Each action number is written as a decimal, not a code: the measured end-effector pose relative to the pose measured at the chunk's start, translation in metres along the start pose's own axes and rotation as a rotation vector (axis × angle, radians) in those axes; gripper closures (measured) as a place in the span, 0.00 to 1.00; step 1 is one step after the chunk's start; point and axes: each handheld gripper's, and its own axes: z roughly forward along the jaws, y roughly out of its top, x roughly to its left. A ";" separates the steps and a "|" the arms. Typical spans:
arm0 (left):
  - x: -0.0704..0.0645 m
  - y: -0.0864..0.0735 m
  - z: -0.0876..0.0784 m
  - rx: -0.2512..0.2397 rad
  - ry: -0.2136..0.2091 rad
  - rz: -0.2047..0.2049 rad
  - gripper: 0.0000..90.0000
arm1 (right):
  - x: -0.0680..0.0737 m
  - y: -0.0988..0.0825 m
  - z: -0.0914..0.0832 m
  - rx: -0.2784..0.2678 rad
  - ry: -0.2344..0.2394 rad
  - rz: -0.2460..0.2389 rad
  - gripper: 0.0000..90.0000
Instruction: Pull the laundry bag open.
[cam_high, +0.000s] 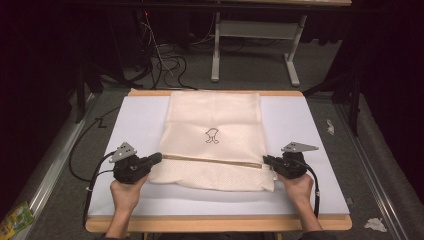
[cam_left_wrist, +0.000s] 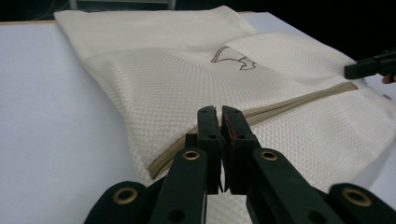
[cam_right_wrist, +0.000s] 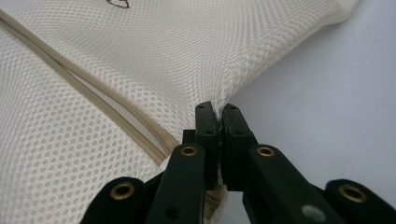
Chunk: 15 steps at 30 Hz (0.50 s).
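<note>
A cream mesh bag (cam_high: 215, 140) with a tan zipper (cam_high: 210, 160) and a small dark drawing lies flat on the white board (cam_high: 305, 125). My left gripper (cam_high: 157, 158) rests at the bag's left edge by the zipper end. Its jaws stand shut over the mesh (cam_left_wrist: 154, 88), and I cannot tell whether any cloth is caught between them. My right gripper (cam_high: 266, 160) is at the bag's right edge, at the other zipper end. Its jaws are shut on the mesh bag (cam_right_wrist: 140, 60), whose edge rises into the tips. The right gripper's tip (cam_left_wrist: 369, 67) also appears far off in the left gripper view.
The board sits on a wooden tabletop (cam_high: 215, 224). Cables (cam_high: 165, 62) and a table frame (cam_high: 255, 45) stand on the floor beyond. Crumpled paper (cam_high: 375, 224) lies on the floor at right, a coloured packet (cam_high: 15, 220) at left.
</note>
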 end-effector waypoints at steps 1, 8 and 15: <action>0.001 -0.001 -0.001 -0.003 -0.001 -0.006 0.97 | 0.000 0.000 -0.001 -0.005 -0.007 -0.002 0.98; 0.006 -0.003 -0.004 0.010 0.018 -0.010 0.97 | -0.002 0.000 -0.002 -0.020 -0.009 0.003 0.98; 0.011 -0.005 -0.005 0.016 0.025 -0.022 0.97 | -0.002 0.002 -0.003 -0.028 -0.017 0.000 0.98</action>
